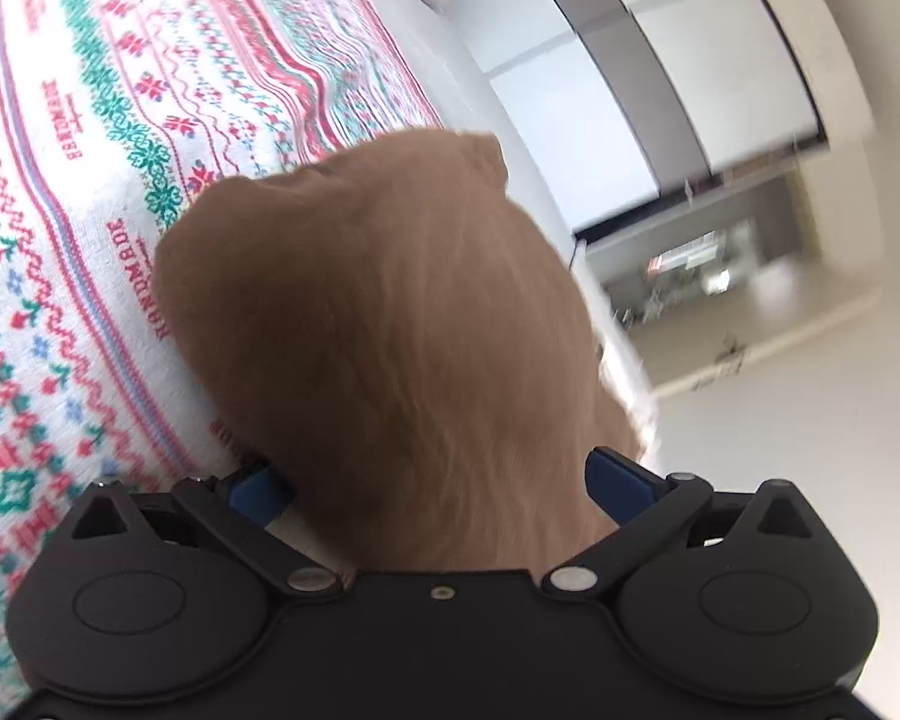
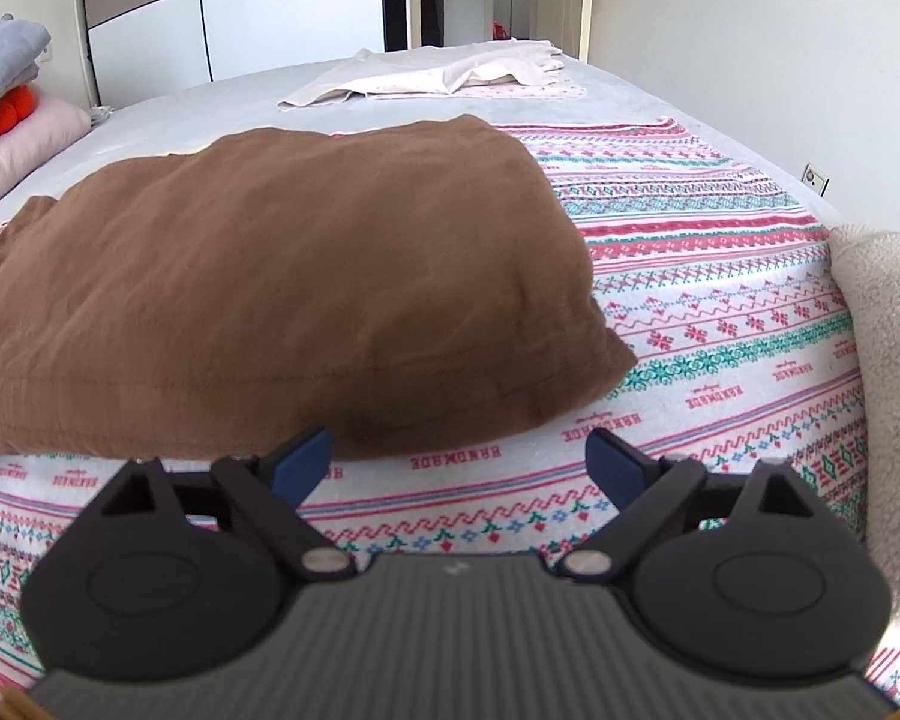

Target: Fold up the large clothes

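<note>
Patterned blanket bears brown garment; right gripper wide, empty; left gripper spread, cloth between, apparently unclamped.

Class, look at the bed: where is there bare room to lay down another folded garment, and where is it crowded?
Free: the patterned blanket right of the brown garment, up to the fleecy cream fabric; also the grey sheet between the garment and the white clothes. Crowded: the left side, with pillows and the garment.
</note>
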